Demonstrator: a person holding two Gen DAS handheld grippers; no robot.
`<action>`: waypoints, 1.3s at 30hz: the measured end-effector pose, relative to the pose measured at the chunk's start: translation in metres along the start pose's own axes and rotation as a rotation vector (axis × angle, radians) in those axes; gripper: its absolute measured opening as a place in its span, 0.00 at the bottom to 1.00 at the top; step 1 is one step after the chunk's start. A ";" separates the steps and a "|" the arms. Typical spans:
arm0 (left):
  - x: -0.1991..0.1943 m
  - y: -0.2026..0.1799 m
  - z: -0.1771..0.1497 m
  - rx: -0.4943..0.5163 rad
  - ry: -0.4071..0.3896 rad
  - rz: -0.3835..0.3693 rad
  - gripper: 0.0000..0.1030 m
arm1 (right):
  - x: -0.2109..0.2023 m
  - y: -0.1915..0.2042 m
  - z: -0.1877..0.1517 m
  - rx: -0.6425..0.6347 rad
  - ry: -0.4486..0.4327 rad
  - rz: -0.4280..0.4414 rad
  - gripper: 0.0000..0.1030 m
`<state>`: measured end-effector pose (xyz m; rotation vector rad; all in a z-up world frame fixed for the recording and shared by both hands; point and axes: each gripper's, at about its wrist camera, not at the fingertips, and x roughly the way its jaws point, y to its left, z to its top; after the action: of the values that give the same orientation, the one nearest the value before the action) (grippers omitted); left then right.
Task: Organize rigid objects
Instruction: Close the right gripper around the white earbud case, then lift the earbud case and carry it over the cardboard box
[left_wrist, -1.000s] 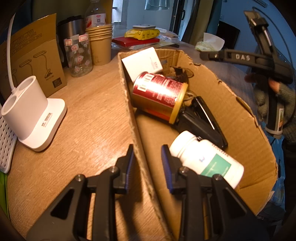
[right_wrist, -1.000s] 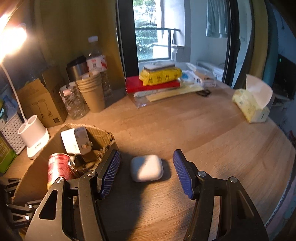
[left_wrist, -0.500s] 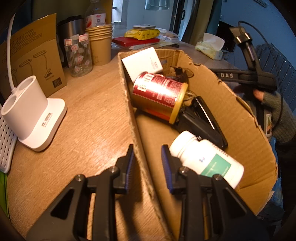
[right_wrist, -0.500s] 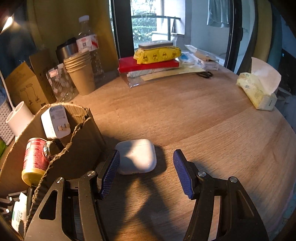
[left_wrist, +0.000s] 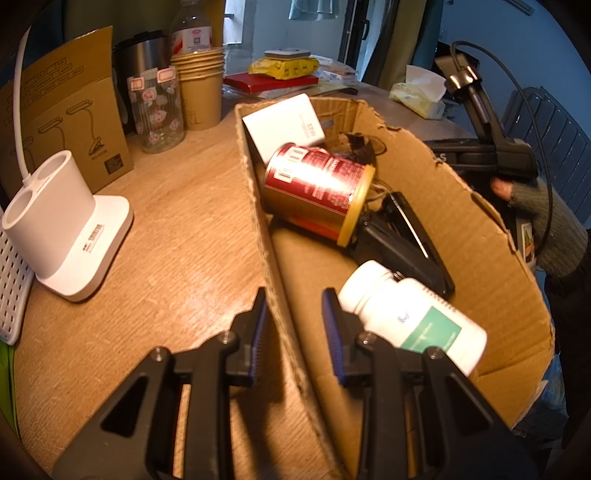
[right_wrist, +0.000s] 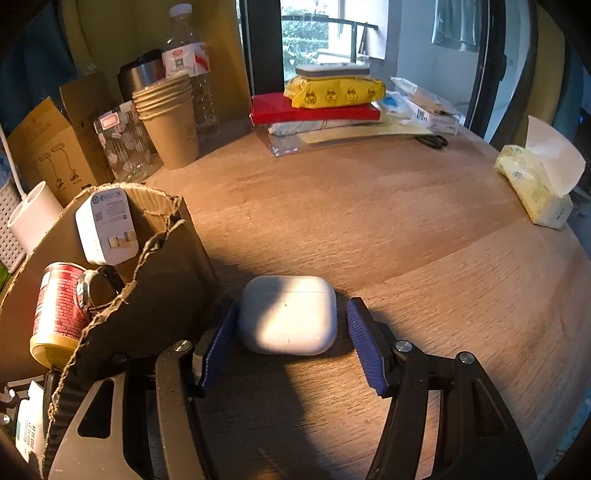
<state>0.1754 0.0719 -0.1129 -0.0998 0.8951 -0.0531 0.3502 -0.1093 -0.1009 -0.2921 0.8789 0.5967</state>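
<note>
A white earbuds case (right_wrist: 288, 317) lies on the wooden table just right of a cardboard box (right_wrist: 166, 266). My right gripper (right_wrist: 291, 343) is open and low, with a finger on each side of the case. My left gripper (left_wrist: 293, 325) straddles the box's left wall (left_wrist: 258, 206), one finger outside and one inside, with a gap to the wall. In the box lie a red can (left_wrist: 317, 192), a white pill bottle (left_wrist: 410, 317), a white charger (left_wrist: 284, 125) and a black clip (left_wrist: 399, 243). The right gripper shows beyond the box's far wall (left_wrist: 487, 155).
Along the back stand a lamp base (left_wrist: 62, 225), a lamp carton (left_wrist: 62, 114), a glass jar (left_wrist: 155, 110), stacked paper cups (right_wrist: 170, 122), a water bottle (right_wrist: 188, 70) and a red and yellow stack (right_wrist: 325, 99). A tissue pack (right_wrist: 535, 184) sits at the right edge.
My right gripper has moved forward and down until the earbuds case lies between its fingers. The left gripper and the box have not moved.
</note>
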 end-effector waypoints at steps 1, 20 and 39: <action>0.000 0.000 0.000 0.000 0.000 0.000 0.29 | 0.001 0.000 0.000 0.000 0.002 -0.001 0.62; 0.000 0.000 0.000 0.000 0.000 0.000 0.29 | -0.026 0.001 -0.008 0.020 -0.081 -0.023 0.56; 0.000 0.000 0.000 0.000 0.000 -0.001 0.29 | -0.112 0.038 -0.021 -0.005 -0.228 0.018 0.56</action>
<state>0.1756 0.0721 -0.1127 -0.1003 0.8953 -0.0536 0.2594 -0.1299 -0.0248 -0.2153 0.6608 0.6354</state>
